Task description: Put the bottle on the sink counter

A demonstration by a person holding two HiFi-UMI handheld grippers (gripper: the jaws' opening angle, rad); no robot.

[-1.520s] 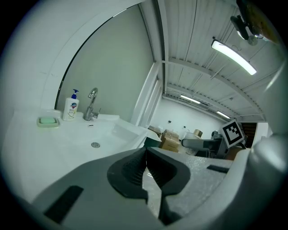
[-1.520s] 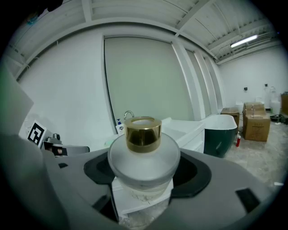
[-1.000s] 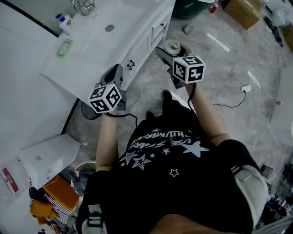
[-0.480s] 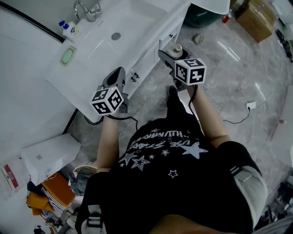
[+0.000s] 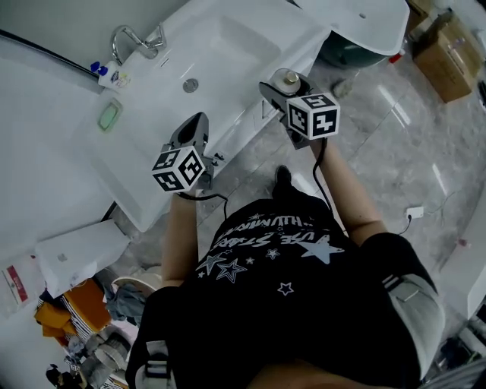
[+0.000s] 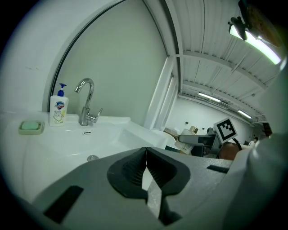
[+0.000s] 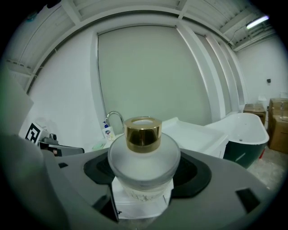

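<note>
A frosted glass bottle with a gold cap stands upright between the jaws of my right gripper, which is shut on it. From the head view, the bottle hangs over the floor just beside the front edge of the white sink counter. My left gripper is shut and empty, its jaws meeting edge to edge over the counter's front part, short of the basin.
At the back of the counter are a chrome faucet, a soap pump bottle and a green soap dish. A white bathtub and a cardboard box are beyond. A white box lies at the left.
Both grippers have come closer to the sink, the left one now over the counter. The right gripper still holds the bottle, now beside the counter's edge.
</note>
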